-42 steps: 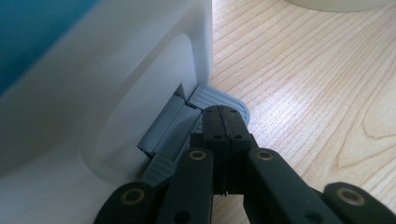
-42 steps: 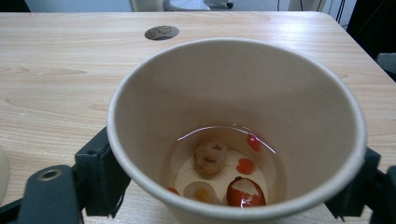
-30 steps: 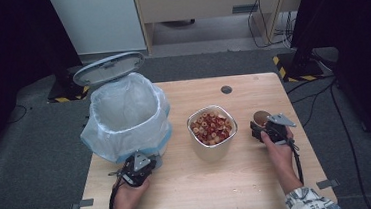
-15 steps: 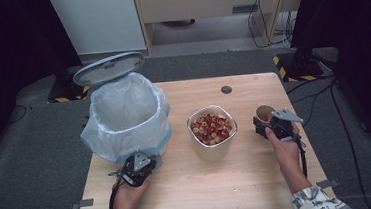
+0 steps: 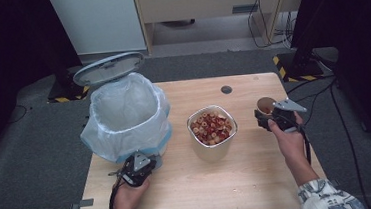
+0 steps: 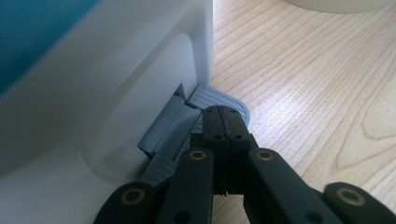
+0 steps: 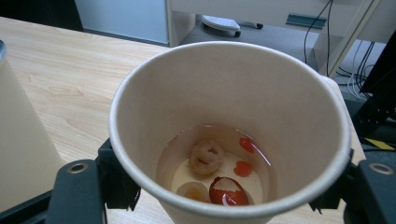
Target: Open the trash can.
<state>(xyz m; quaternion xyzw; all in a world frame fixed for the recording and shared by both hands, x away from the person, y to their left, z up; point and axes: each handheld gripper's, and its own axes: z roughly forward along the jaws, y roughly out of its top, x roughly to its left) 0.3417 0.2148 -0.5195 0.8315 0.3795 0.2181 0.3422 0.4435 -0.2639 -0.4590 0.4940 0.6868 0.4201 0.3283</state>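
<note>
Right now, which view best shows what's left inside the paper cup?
The right gripper view: it looks straight into the paper cup, showing a few cereal pieces in liquid. The high view shows just its rim at the right gripper.

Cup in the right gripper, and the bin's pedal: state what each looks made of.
Cup: likely paper, matte beige wall with a rolled rim, liquid and cereal pieces inside. Pedal: seemingly moulded plastic, matte grey, ribbed top, left gripper shut above it.

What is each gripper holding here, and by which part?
The right gripper holds a paper cup by its side wall, just under the rim. The left gripper is shut on nothing, its tips on the bin's grey pedal.
</note>
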